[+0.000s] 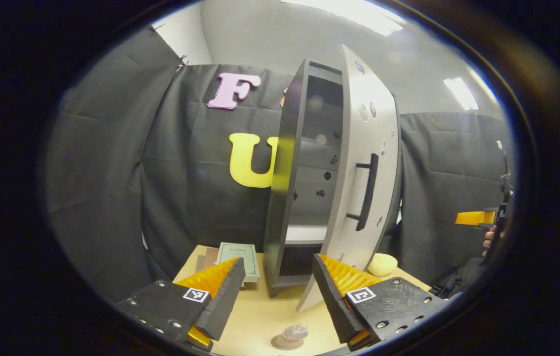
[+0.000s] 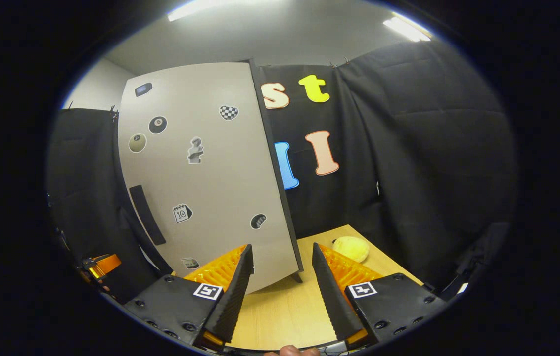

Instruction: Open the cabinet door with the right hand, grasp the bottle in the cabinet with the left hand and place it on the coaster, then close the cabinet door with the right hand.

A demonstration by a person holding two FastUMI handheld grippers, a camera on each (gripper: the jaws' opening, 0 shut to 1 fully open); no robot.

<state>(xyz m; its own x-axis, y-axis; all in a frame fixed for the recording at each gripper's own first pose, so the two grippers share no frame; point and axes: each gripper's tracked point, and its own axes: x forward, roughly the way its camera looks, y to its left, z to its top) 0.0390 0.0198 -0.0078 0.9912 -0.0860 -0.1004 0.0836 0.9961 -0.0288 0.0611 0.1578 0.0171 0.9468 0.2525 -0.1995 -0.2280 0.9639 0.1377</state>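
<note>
Left gripper view puts my left hand-held gripper (image 1: 275,291) nearest, fingers apart and holding nothing. Just beyond them I see the bottle (image 1: 296,333) standing on the coaster (image 1: 282,342) at the bench's (image 1: 260,316) near edge. Farther back the cabinet (image 1: 285,188) stands with its door (image 1: 366,188) swung partly open, a green book (image 1: 238,258) lying beside it. In the right gripper view, my right hand-held gripper (image 2: 280,287) is spread too, empty, facing the door's stickered face, with a yellow ball (image 2: 351,248) toward the bench's far edge.
</note>
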